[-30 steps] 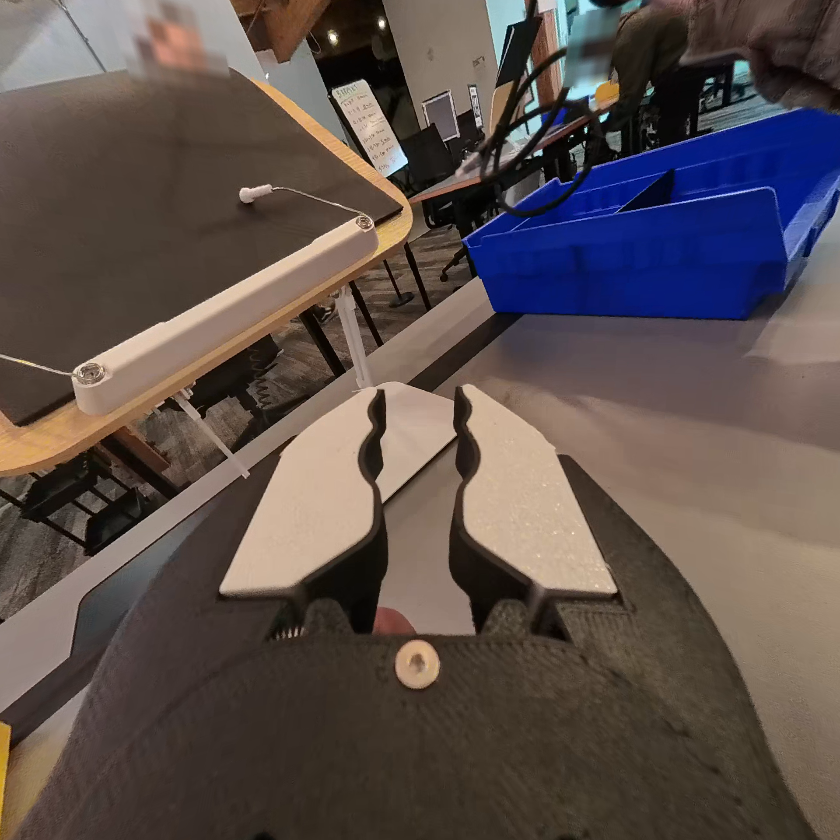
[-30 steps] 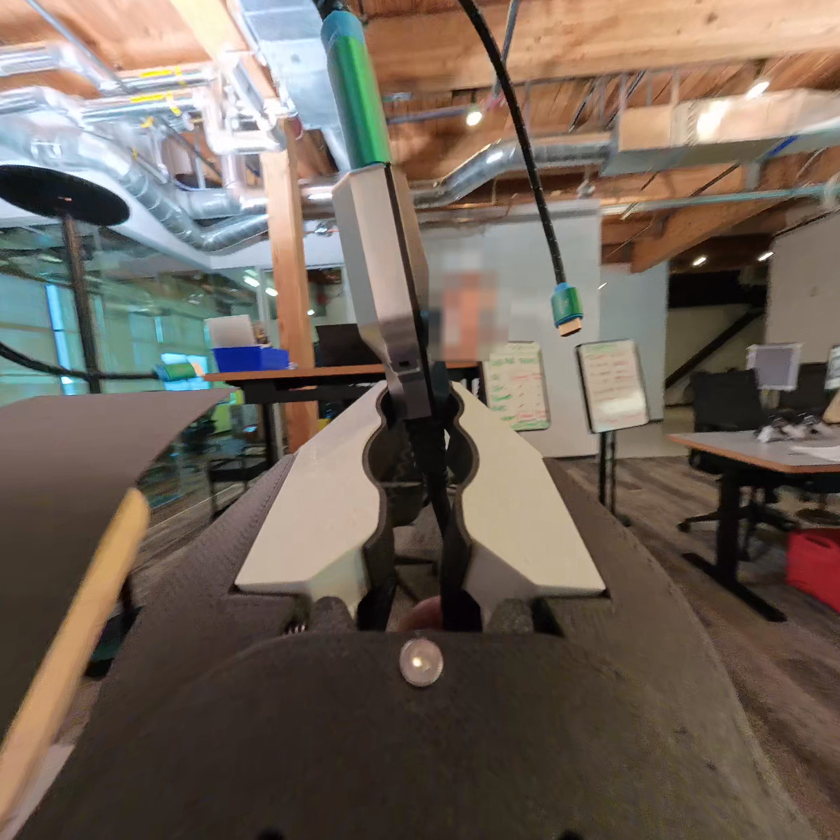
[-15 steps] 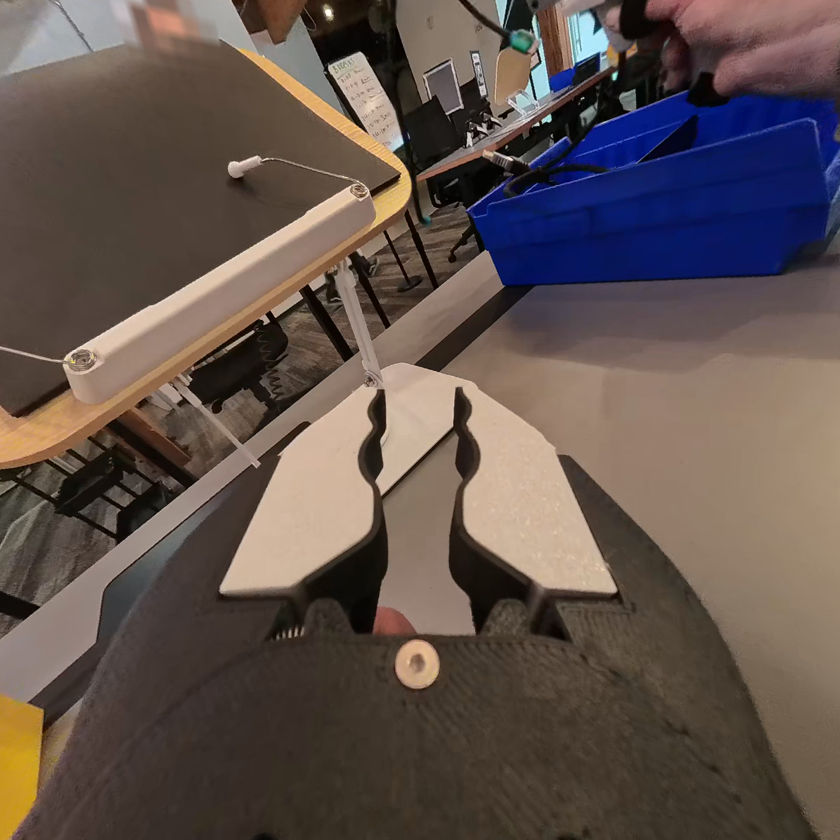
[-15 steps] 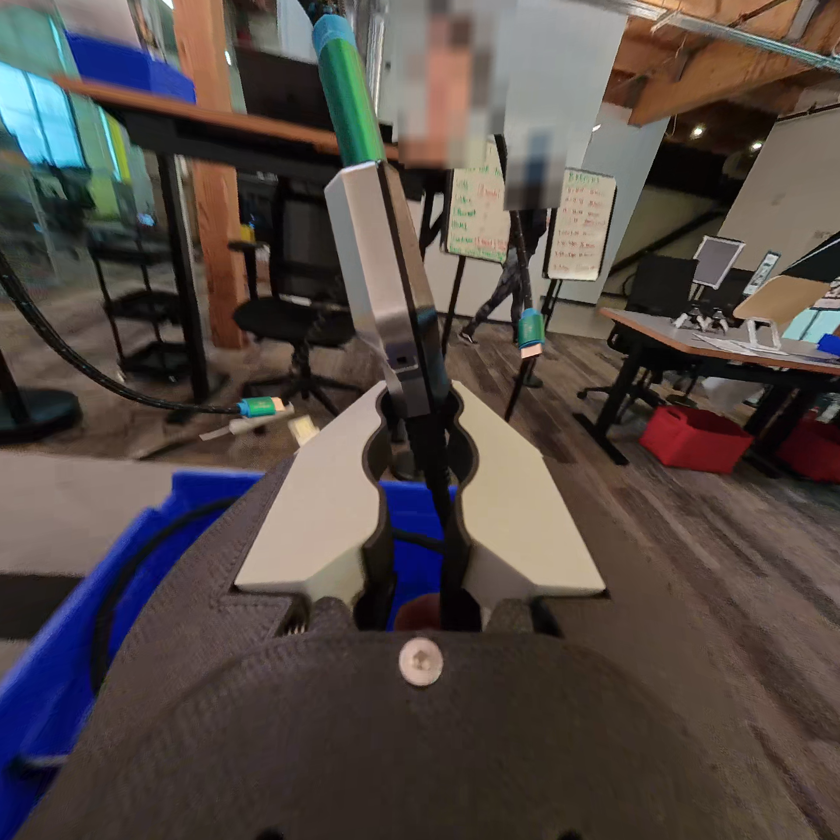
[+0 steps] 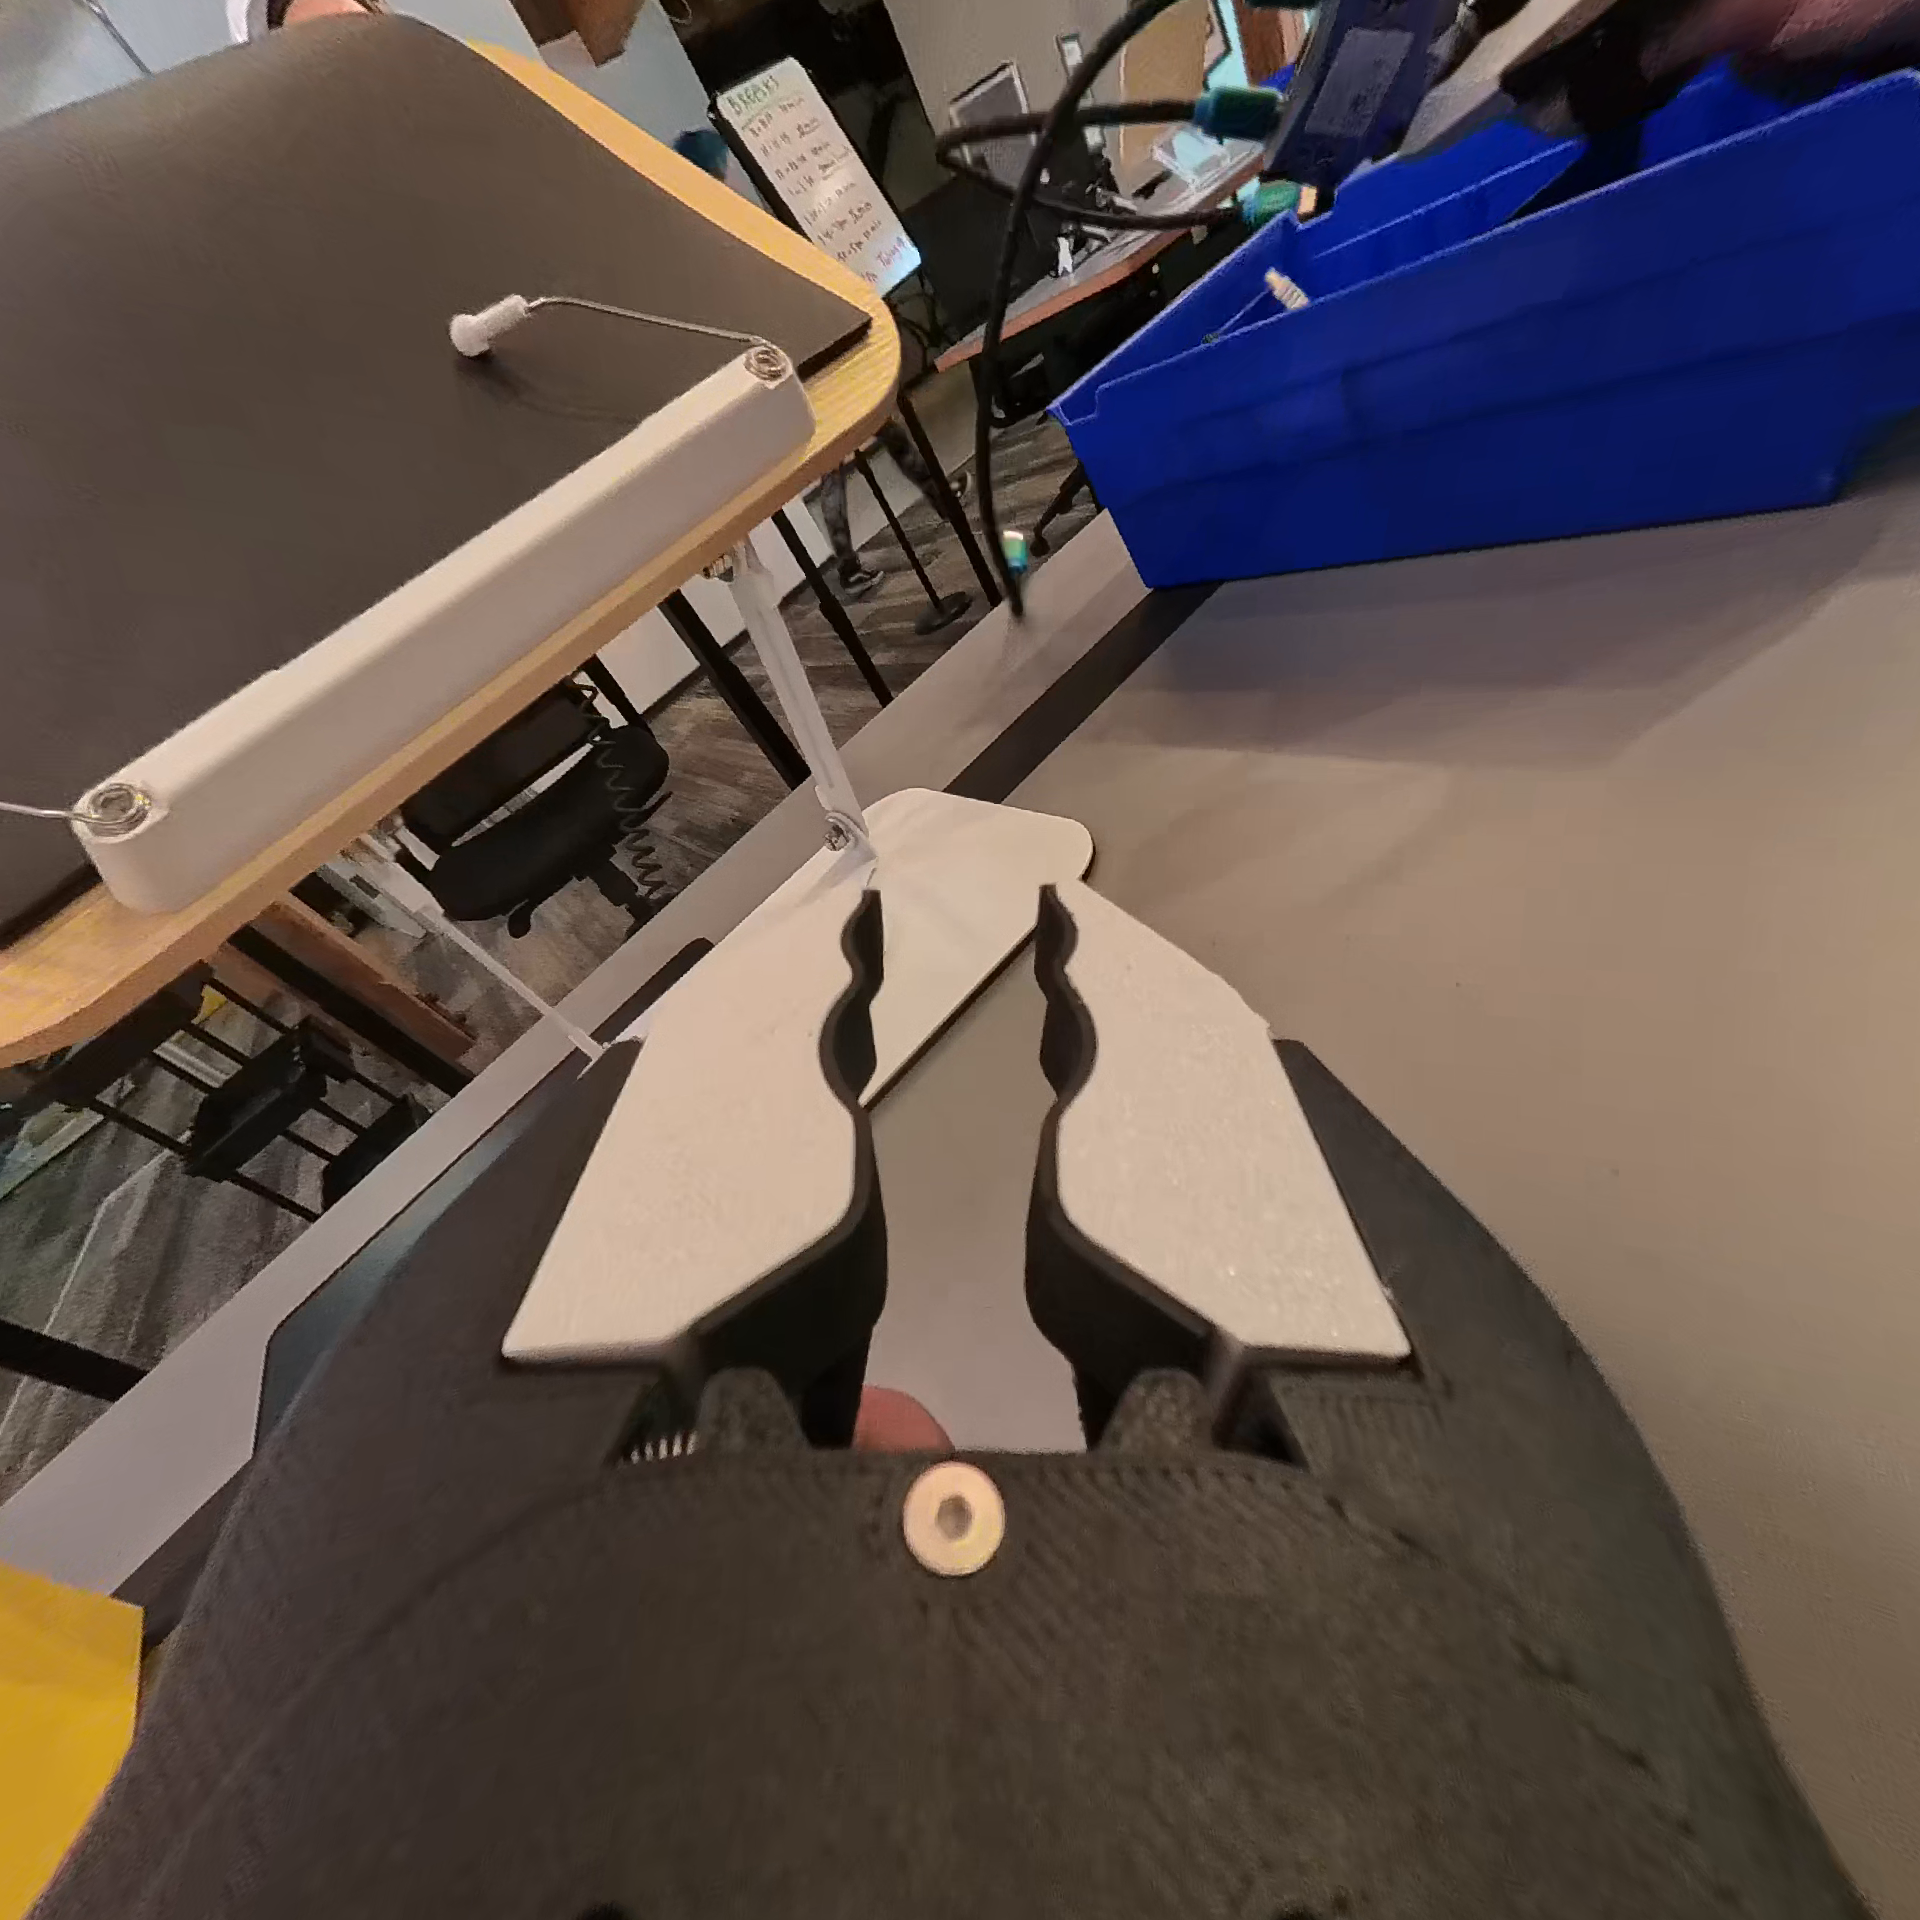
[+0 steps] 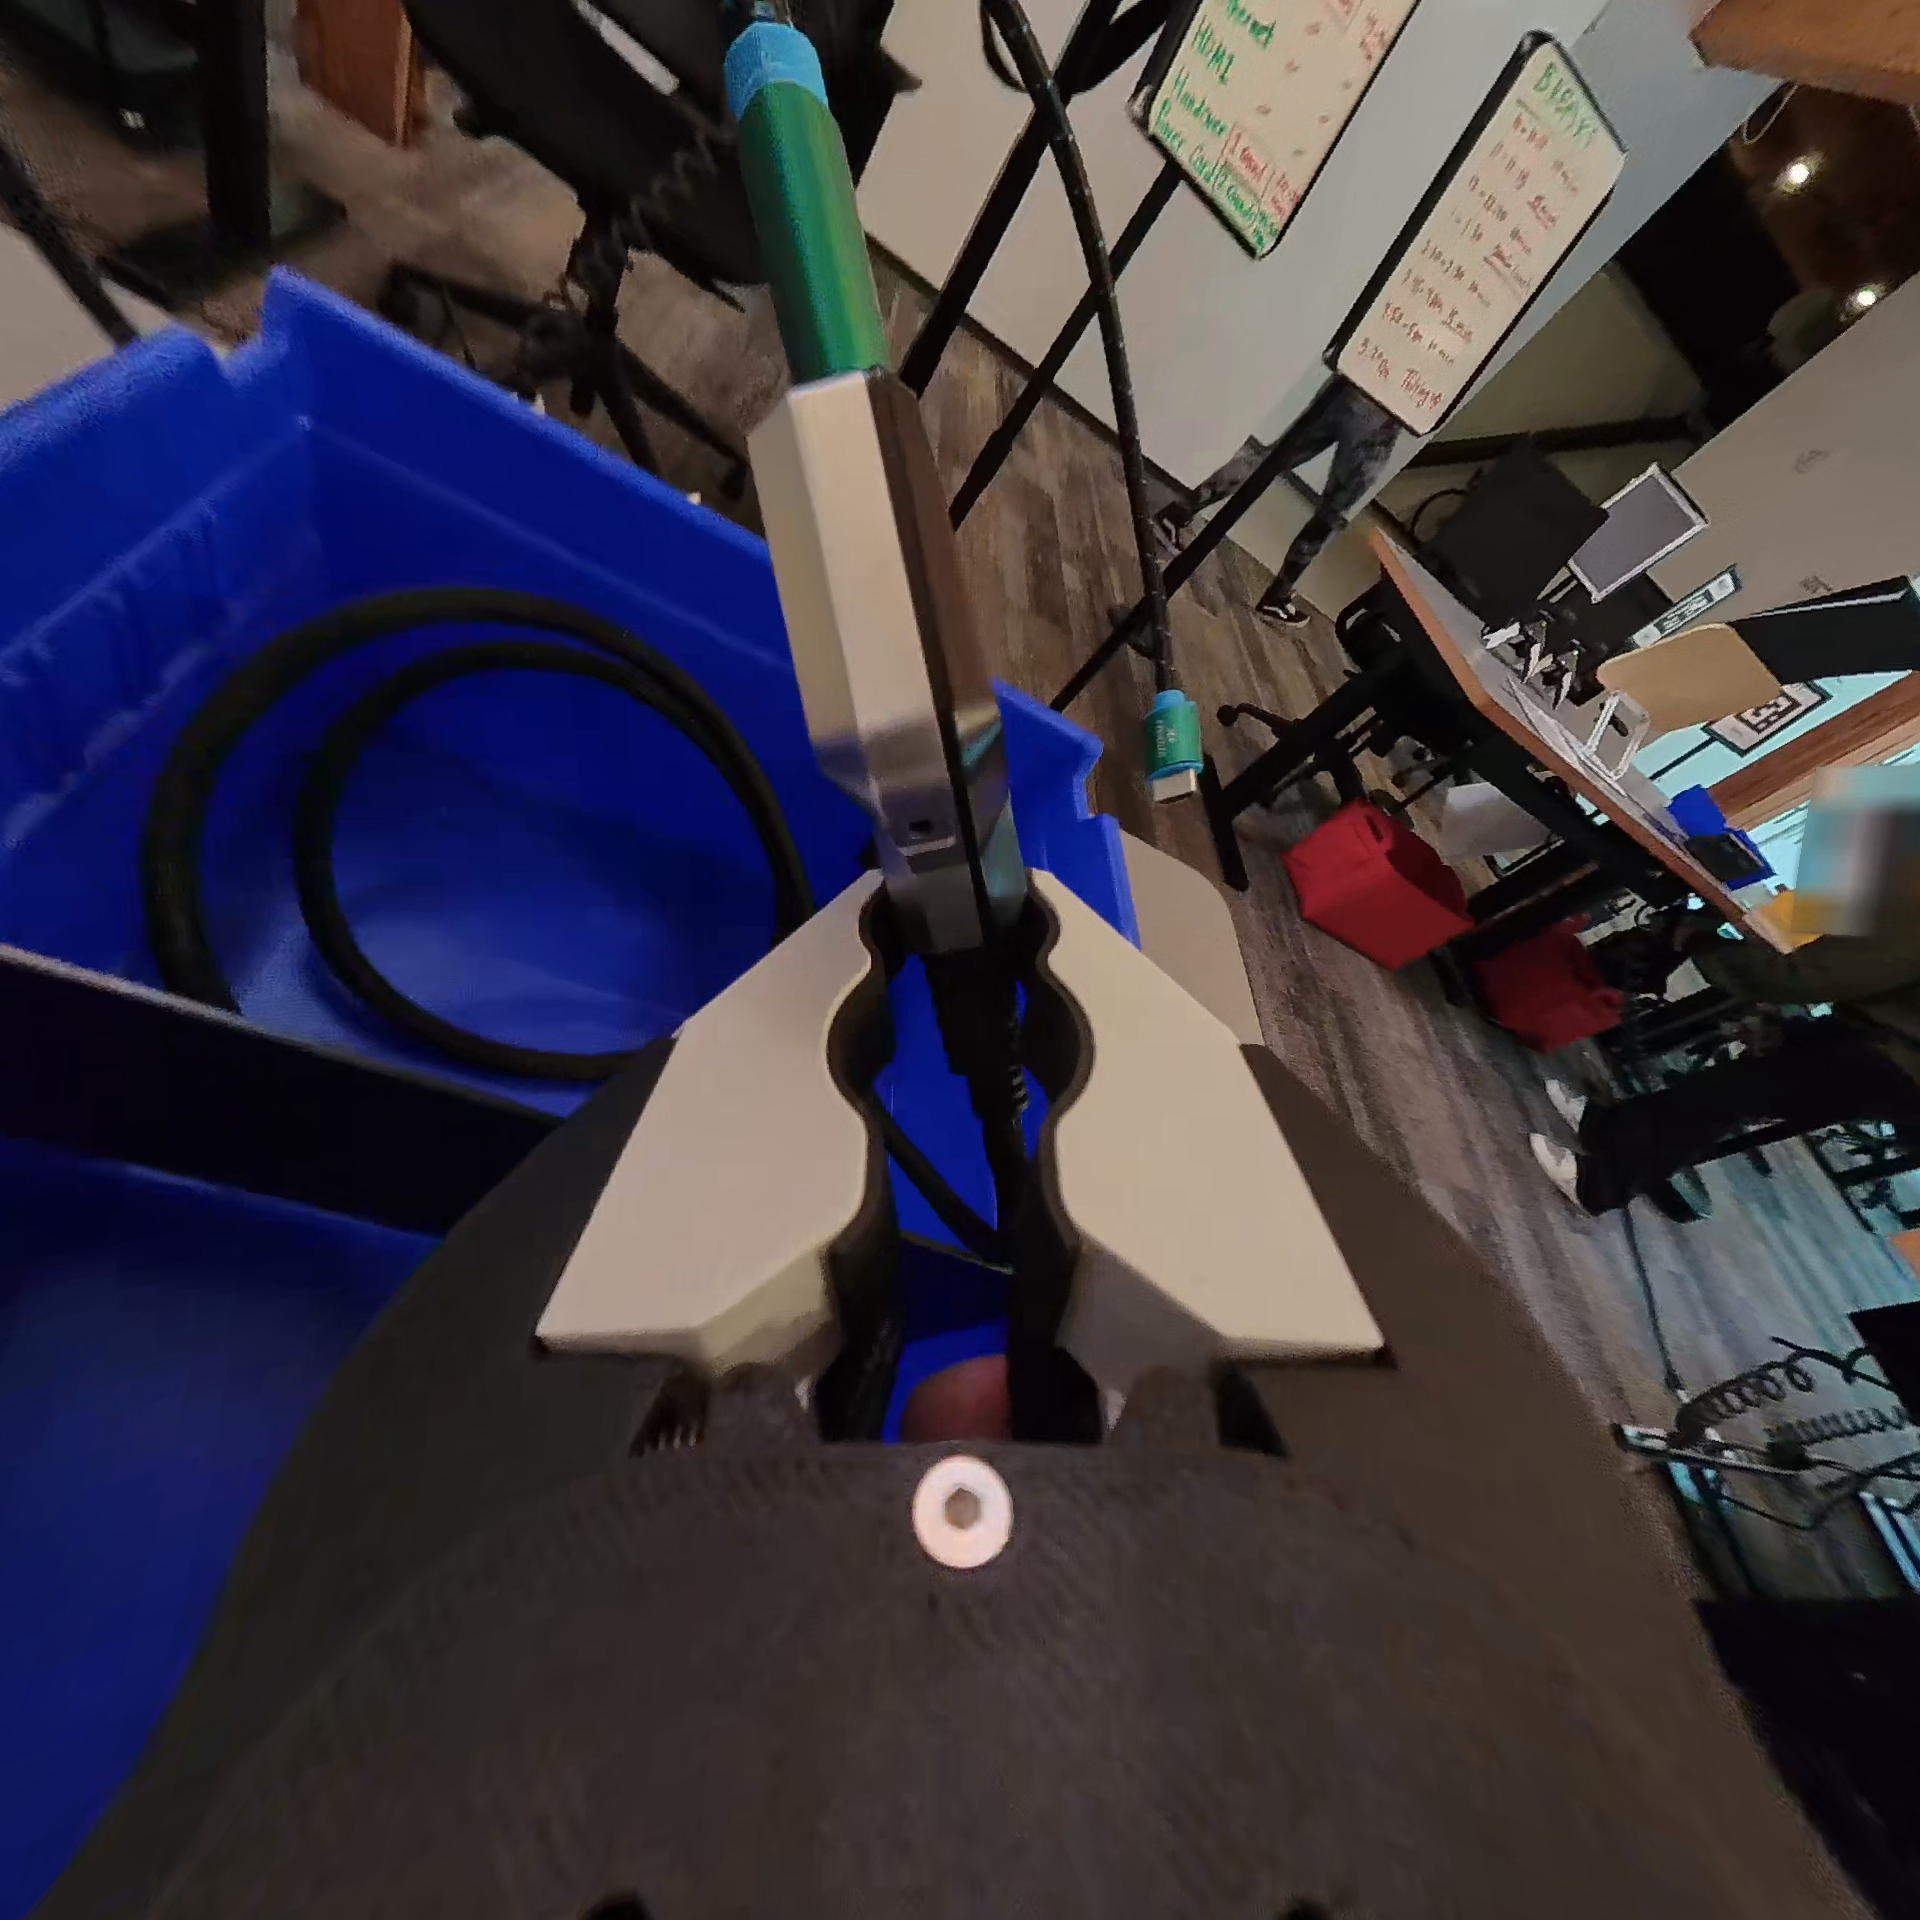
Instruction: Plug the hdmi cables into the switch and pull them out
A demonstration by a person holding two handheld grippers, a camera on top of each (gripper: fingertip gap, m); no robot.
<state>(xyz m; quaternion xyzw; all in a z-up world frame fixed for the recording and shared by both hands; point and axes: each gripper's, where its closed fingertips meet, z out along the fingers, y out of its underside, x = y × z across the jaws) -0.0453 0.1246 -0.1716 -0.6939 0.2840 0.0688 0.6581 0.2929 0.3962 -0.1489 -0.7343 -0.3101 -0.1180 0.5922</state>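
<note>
Right wrist view, switch: slim grey metal switch (image 6: 873, 644) pinched at its lower end, sticking up toward 12 o'clock, held on edge.
Right gripper: right gripper (image 6: 951, 914) pressed tight on the switch's bottom end; black lead runs back between the fingers toward the palm.
Plugged cable: green-shelled HDMI plug (image 6: 805, 218) seated in the switch's top end at 12 o'clock, so one cable looks plugged in.
Loose cable: second green plug (image 6: 1172, 743) dangles free at 2 o'clock on a braided black cable (image 6: 1101, 312), not mated to anything.
Why held so: judging, the end grip keeps the ports clear and lifts the whole bundle over the bin.
Bin: blue bin (image 6: 343, 488) under and at 9 o'clock of the switch, coil of black cable (image 6: 260, 717) lying inside.
Left wrist view, left gripper: left gripper (image 5: 956, 904) spread, nothing between the fingers, low over the grey table (image 5: 1507, 831).
Left surroundings: white stand base (image 5: 977, 862) just past the fingertips at 12 o'clock; tilted wood board (image 5: 260, 364) at 10 o'clock; blue bin at 2 o'clock with cables hanging above it.
Stage: judging, left is idle, free to take a plug; pulling the seated plug is not yet done.
</note>
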